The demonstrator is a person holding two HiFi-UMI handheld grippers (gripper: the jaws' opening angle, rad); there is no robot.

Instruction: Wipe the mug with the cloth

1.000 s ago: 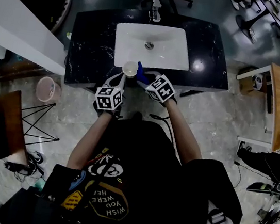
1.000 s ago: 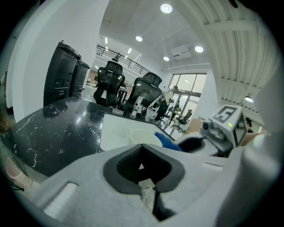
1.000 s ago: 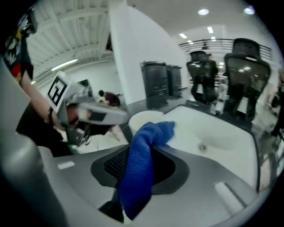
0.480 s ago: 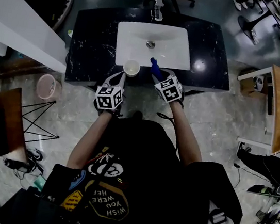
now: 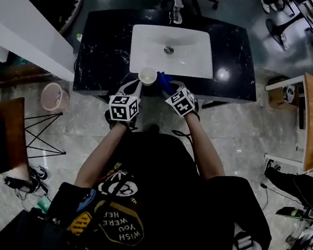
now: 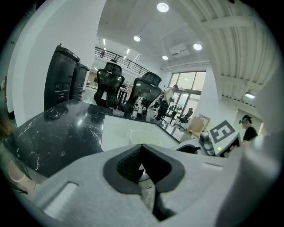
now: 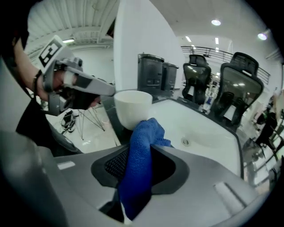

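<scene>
Moved: the right gripper and its cloth have swung back left along the counter's front edge, closer to the mug than half a second ago. The left gripper and the mug have kept their place.
Head view, mug: over the counter's front strip, at the front edge of the white basin near its left corner, at the tips of the left gripper.
Head view, cloth: blue, just beside the mug on its right, sticking out of the right gripper.
Head view, tap: at the middle of the counter's back edge.
Left gripper view, fingers: clenched nearly together on a thin pale piece. Which part of the mug this is cannot be told.
Left gripper view, surroundings: black marbled counter to the left, basin ahead, office chairs beyond the back edge.
Right gripper view, fingers: grasping the cloth, which stands up between them.
Right gripper view, mug: white and upright, with the left gripper holding it at the rim from the left. The cloth's top end overlaps its lower right side, and contact cannot be told.
</scene>
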